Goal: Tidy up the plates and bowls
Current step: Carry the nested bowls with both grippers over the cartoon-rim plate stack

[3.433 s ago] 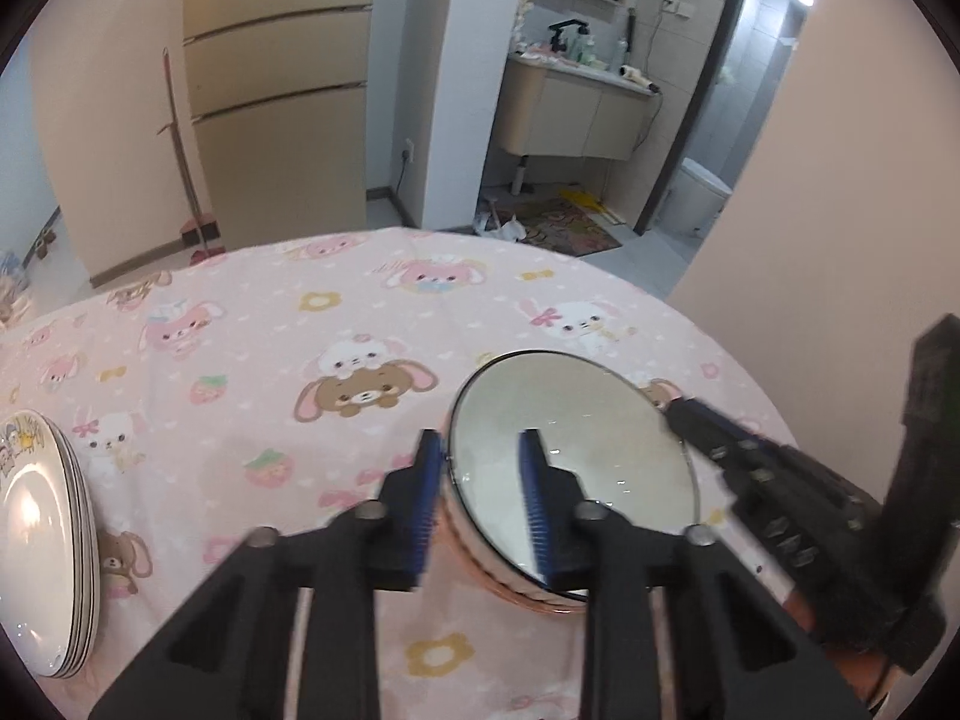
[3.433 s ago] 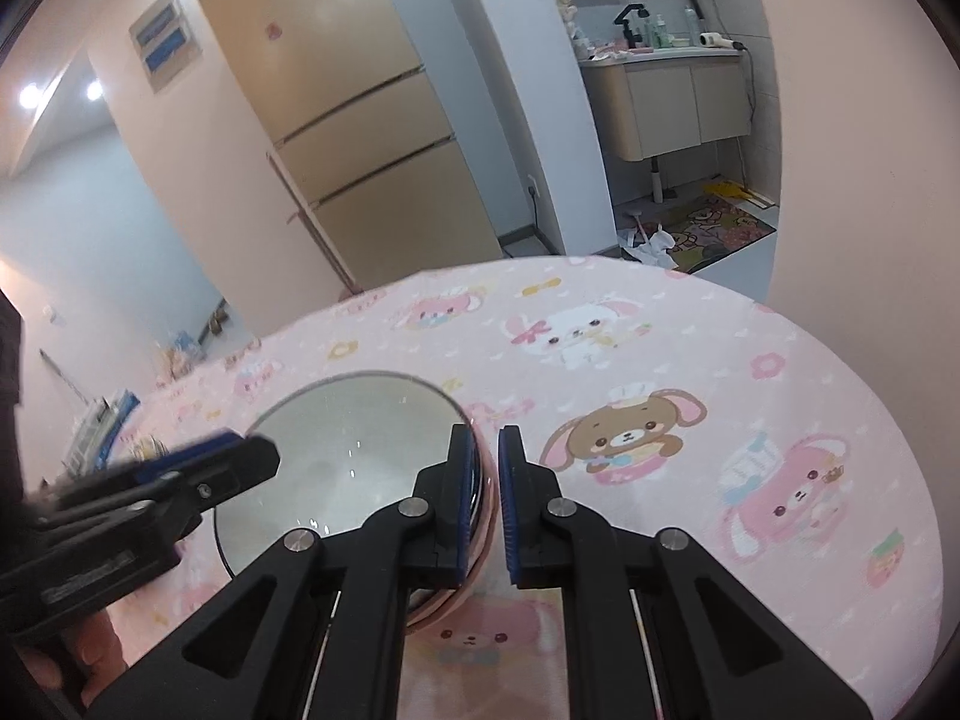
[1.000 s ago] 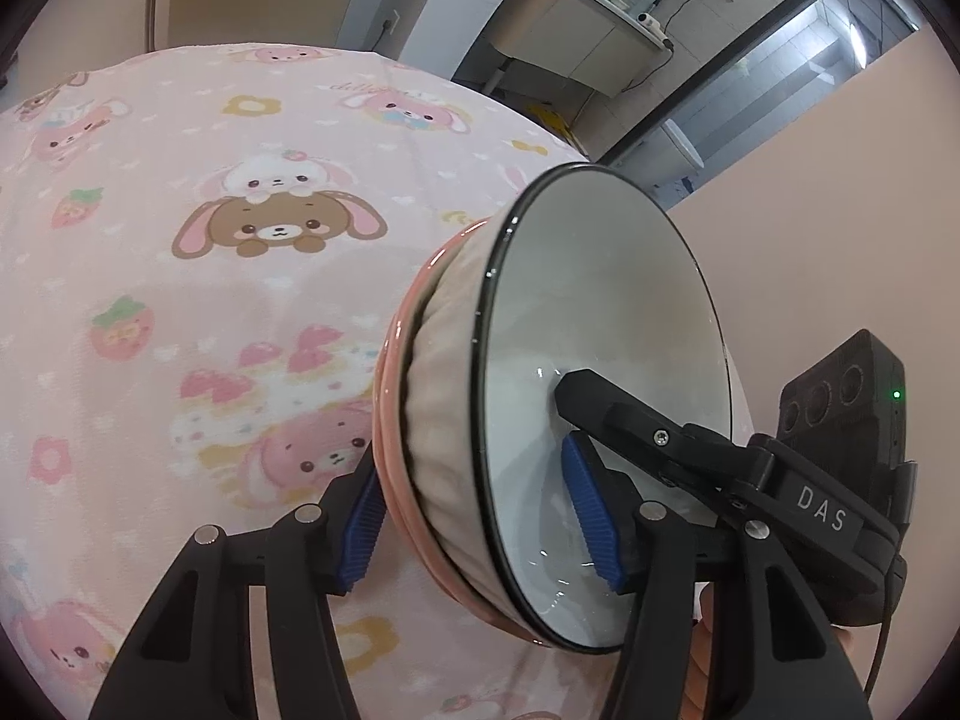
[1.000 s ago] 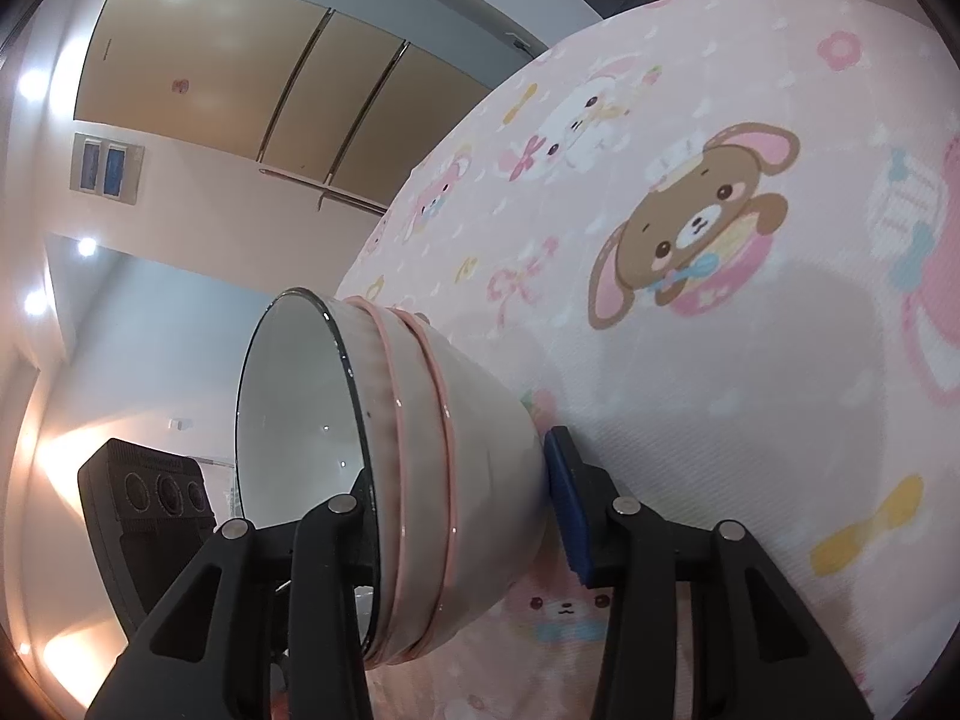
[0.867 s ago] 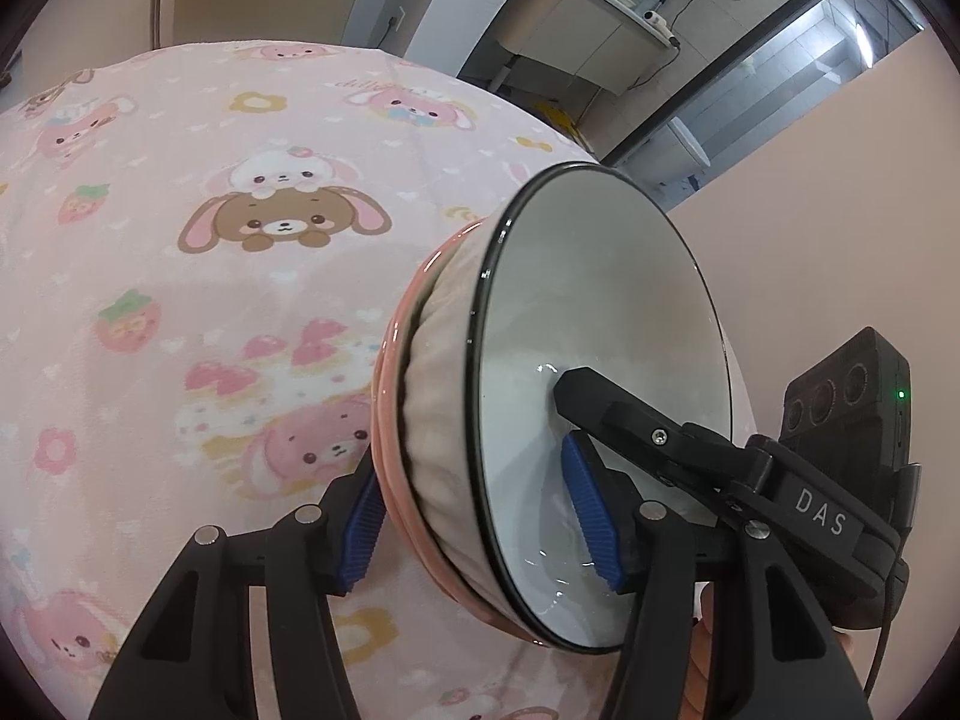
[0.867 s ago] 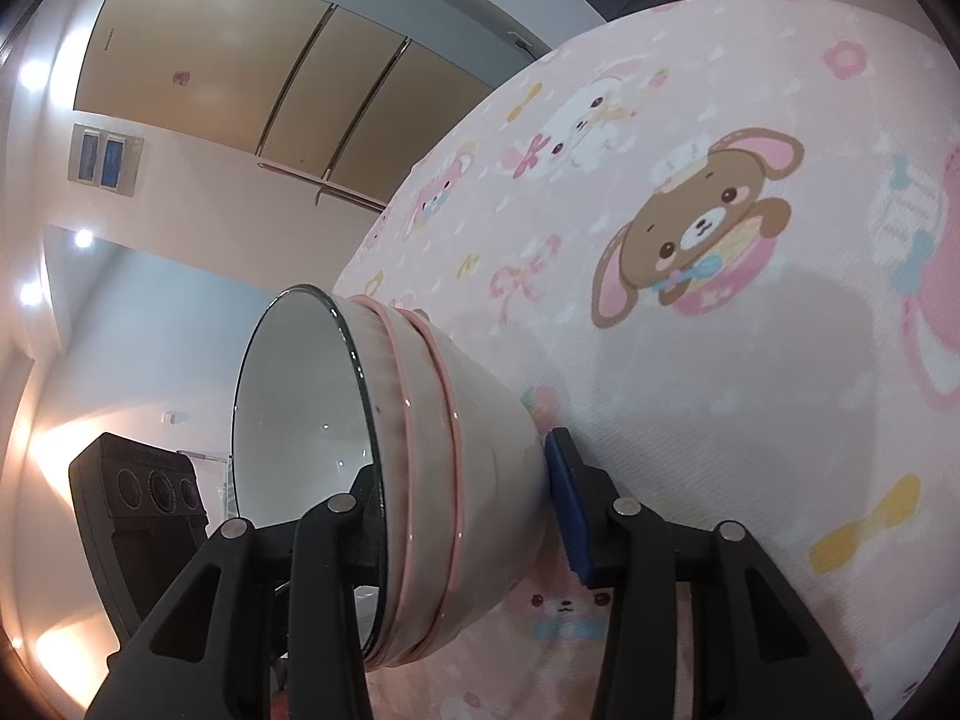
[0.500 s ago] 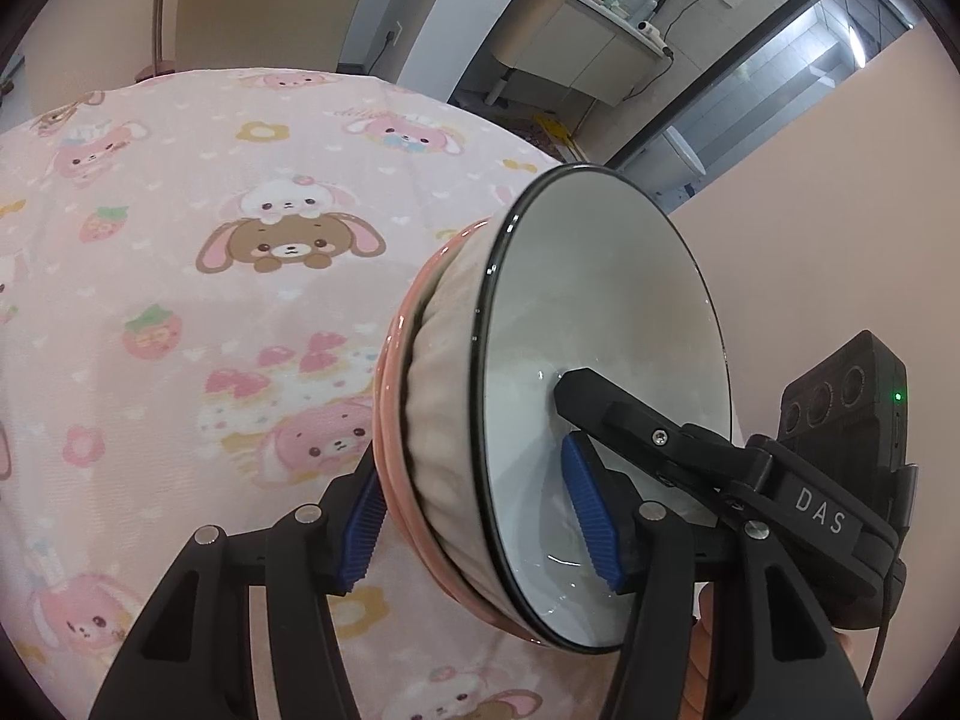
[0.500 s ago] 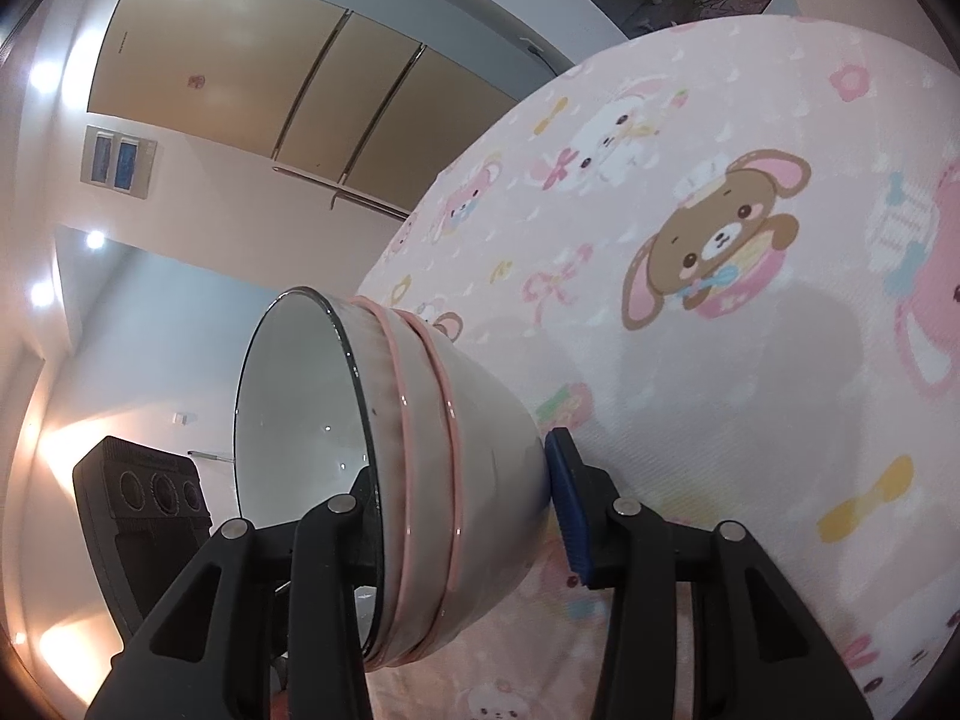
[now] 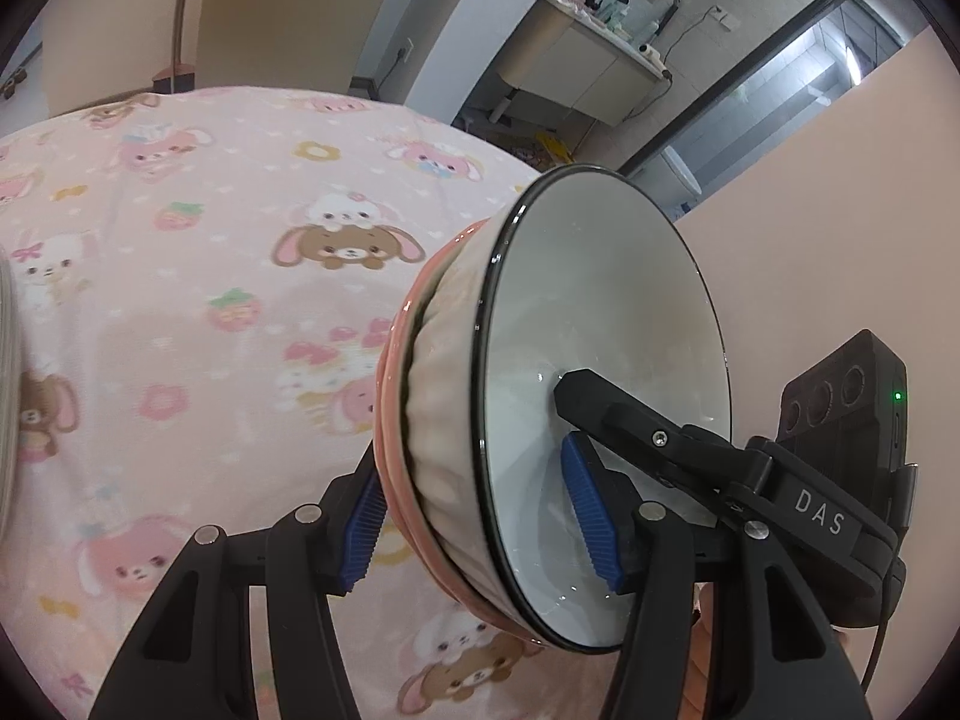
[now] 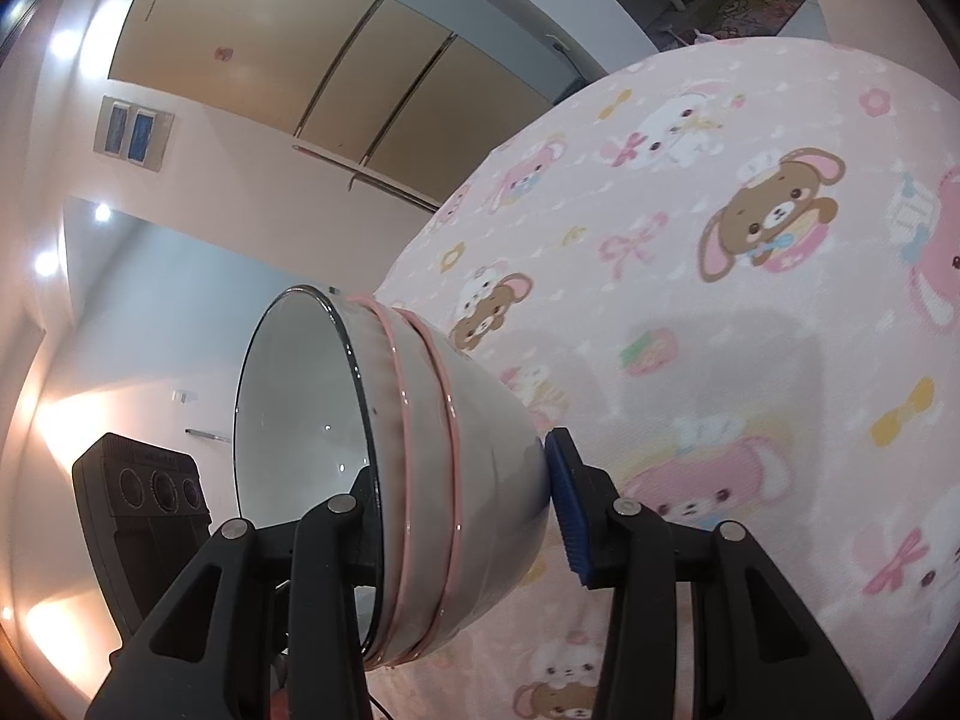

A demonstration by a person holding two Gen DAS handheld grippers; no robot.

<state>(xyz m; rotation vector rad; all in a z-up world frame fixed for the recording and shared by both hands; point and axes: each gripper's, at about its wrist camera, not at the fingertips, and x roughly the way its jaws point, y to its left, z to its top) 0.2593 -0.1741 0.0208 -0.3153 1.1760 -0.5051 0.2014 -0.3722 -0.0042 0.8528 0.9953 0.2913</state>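
Observation:
A stack of nested bowls, a white black-rimmed one inside pink-rimmed ones, hangs tilted on its side above the pink cartoon tablecloth. My left gripper is shut on its wall, one blue pad outside and one inside. The right gripper is shut on the same stack, with one finger inside the bowl and its blue pad against the base. In the left wrist view the right gripper's finger reaches into the bowl from the right. A pale plate edge shows at the far left.
The round table's cloth spreads below and beyond the bowls. A peach wall stands close on the right. Past the table's far edge are tall cabinets and a bathroom doorway.
Both grippers have risen with the bowl stack, so more of the table shows beneath it. The plate edge has come into view at the left. Neither grip has changed.

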